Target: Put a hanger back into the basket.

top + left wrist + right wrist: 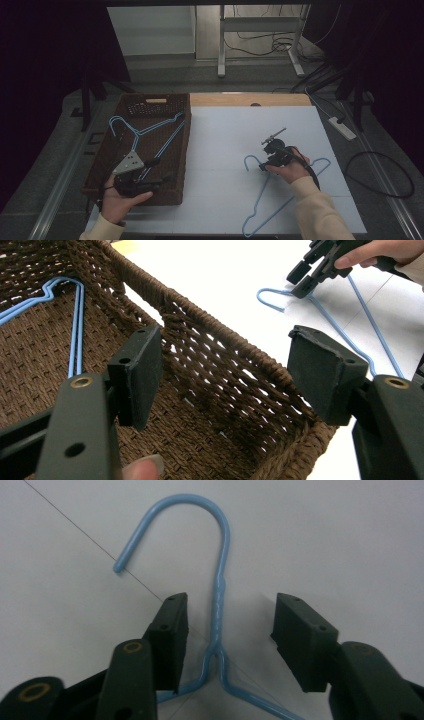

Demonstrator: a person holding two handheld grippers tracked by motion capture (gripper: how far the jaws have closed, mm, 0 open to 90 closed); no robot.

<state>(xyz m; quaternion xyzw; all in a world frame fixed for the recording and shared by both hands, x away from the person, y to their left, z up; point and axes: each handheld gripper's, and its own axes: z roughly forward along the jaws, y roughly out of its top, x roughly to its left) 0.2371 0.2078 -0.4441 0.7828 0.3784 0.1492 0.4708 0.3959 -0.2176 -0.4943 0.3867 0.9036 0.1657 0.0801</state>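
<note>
Brown wicker basket [176,150] at table's left, holding one blue hanger [150,131]; white power strip [342,128] and cables [260,42] on floor.

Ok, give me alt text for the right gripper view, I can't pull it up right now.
The right gripper has its two black jaws open on either side of the twisted neck of a blue wire hanger, not yet touching it. The hanger lies flat on the white table, its hook curving up and to the left.
</note>
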